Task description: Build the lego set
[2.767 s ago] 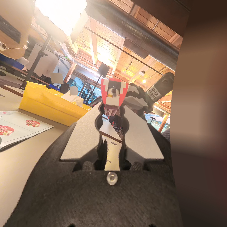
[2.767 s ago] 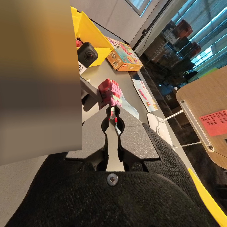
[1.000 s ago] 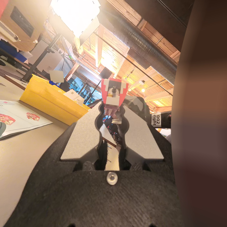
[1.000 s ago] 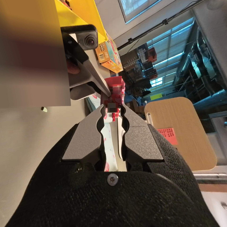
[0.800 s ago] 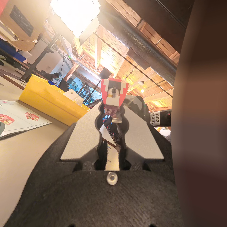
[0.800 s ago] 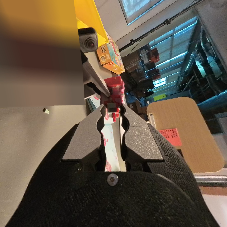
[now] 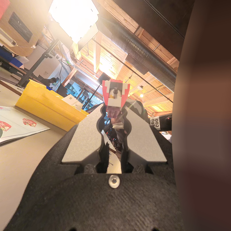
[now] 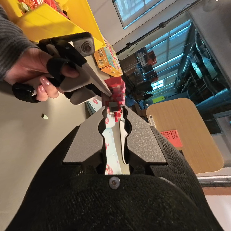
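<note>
A small brick model in red, pink, white and grey is held in the air above the table. My left gripper is shut on its lower pink part. In the right wrist view the left gripper's fingers, held by a hand, clamp the model from the upper left. My right gripper is shut on the model's near end, with its pads against the grey and red bricks there. The right gripper's camera shows behind the model in the left wrist view.
A yellow bin and an open instruction booklet lie on the beige table. In the right wrist view I see the bin, an orange toy box, a small white piece and a wooden board. Less than 4 cm separates the two grippers' tips.
Since the earliest frames my right gripper has turned and taken the model's end between its fingers. My left gripper has kept its hold. Over the last second both views have barely shifted.
</note>
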